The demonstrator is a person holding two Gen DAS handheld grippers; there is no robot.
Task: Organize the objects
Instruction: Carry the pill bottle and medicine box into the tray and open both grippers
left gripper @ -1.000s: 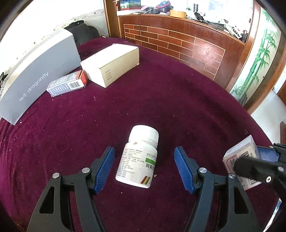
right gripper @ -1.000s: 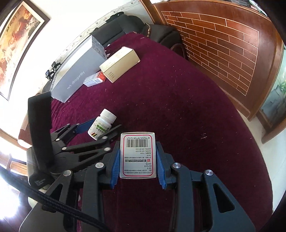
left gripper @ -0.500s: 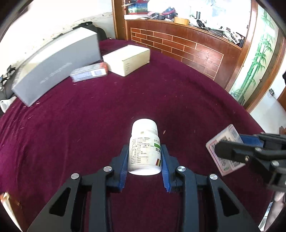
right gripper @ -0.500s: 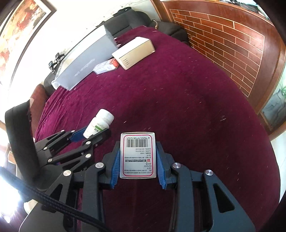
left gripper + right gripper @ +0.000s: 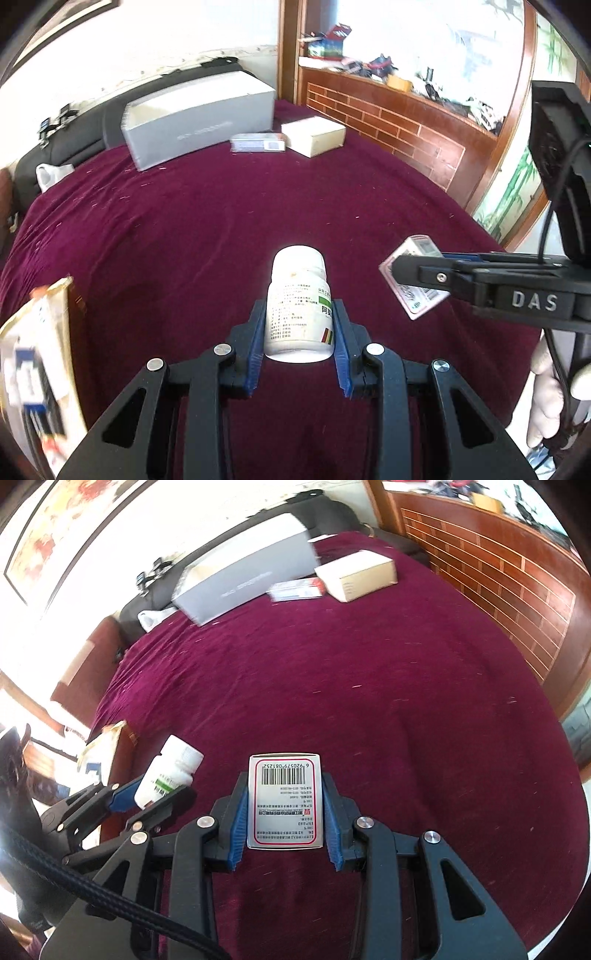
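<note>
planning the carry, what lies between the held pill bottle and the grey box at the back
Nothing: in the left wrist view only bare maroon cloth lies between the pill bottle and grey box.

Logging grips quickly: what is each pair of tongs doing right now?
Left tongs: closed on the white pill bottle.
Right tongs: closed on the small barcoded box.

Two fisheye views, each mounted just behind a pair of tongs and angled down over a maroon tablecloth (image 5: 221, 221). Both facing the far grey box (image 5: 199, 118) (image 5: 243, 579), each catching the other tongs alongside.
</note>
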